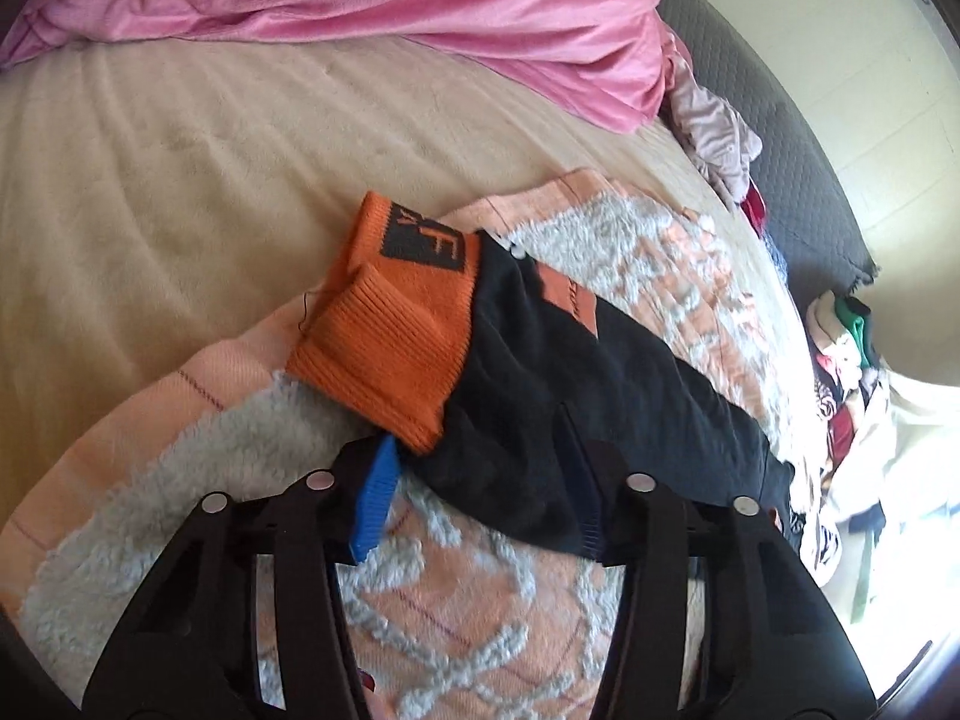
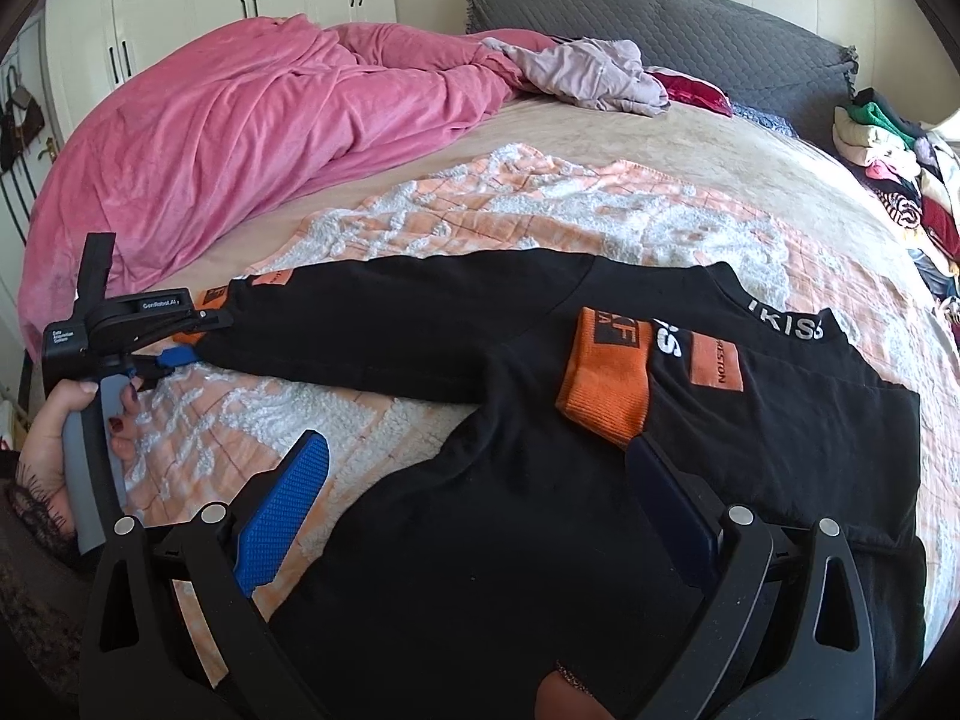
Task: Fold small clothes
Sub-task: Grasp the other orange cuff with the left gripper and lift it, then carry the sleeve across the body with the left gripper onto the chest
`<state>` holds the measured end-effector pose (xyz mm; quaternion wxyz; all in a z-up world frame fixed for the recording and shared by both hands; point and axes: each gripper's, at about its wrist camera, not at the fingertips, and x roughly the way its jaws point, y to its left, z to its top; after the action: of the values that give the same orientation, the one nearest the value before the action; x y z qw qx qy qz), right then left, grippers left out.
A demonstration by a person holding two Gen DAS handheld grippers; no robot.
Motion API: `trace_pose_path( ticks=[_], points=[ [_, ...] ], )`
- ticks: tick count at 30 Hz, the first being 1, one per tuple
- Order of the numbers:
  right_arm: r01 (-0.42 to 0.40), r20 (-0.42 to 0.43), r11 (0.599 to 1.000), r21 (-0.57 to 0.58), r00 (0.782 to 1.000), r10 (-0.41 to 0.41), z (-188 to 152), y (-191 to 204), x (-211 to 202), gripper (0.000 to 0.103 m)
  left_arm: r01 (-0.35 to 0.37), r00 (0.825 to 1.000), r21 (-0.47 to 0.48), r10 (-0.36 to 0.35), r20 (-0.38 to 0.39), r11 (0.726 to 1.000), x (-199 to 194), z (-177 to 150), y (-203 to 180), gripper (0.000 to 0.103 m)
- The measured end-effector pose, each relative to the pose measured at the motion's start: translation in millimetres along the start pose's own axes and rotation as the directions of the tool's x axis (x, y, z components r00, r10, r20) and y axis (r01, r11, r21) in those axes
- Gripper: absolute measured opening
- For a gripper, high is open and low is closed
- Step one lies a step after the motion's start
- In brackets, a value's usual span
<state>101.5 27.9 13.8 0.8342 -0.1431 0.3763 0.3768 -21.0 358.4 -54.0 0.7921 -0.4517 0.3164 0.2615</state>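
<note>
Left claw (image 2: 180,339), jaws narrowed about the orange cuff (image 2: 207,315) of the black top (image 2: 492,480) near the blanket's (image 2: 540,222) edge, should grip firmly; right claw (image 2: 480,498) stands apart.

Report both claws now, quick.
Left claw: closed on the orange cuff.
Right claw: open over the black top, holding nothing.

The bed (image 2: 570,138) is covered by a beige sheet (image 1: 150,192). On it are spread a peach-and-white towel (image 2: 540,222) and, along the far side, a rumpled pink blanket (image 2: 210,138) — beside that, a pale mauve garment (image 2: 588,72). A grey pillow (image 2: 690,24) is set at the head.
</note>
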Motion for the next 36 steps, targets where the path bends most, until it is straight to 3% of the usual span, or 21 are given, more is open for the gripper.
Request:
trace_pose_path(
  ticks=[7,12,17,25,36],
  points=[
    [0.017,-0.021,0.999,0.029,1.0,-0.017,-8,-21,5,0.099,-0.025,0.998,-0.022,0.026,0.052,0.999,10,12,5,0.018],
    [0.042,-0.023,0.999,0.034,0.999,-0.042,-11,-40,4,0.099,-0.019,0.997,-0.002,0.019,0.072,1.0,9,17,-1,0.009],
    [0.079,-0.018,0.996,0.05,0.997,-0.078,-15,-68,1,0.099,0.021,0.993,0.043,-0.026,0.114,0.999,-6,20,-22,0.008],
    [0.095,-0.013,0.986,0.137,0.995,-0.094,-30,-114,-3,0.099,0.072,0.986,0.178,-0.097,0.135,0.981,-36,15,-87,0.007],
    [0.116,0.047,0.95,0.29,0.99,-0.135,-39,-171,-35,0.099,0.197,0.967,0.362,-0.241,0.081,0.911,-43,-34,-193,0.007]
  ],
)
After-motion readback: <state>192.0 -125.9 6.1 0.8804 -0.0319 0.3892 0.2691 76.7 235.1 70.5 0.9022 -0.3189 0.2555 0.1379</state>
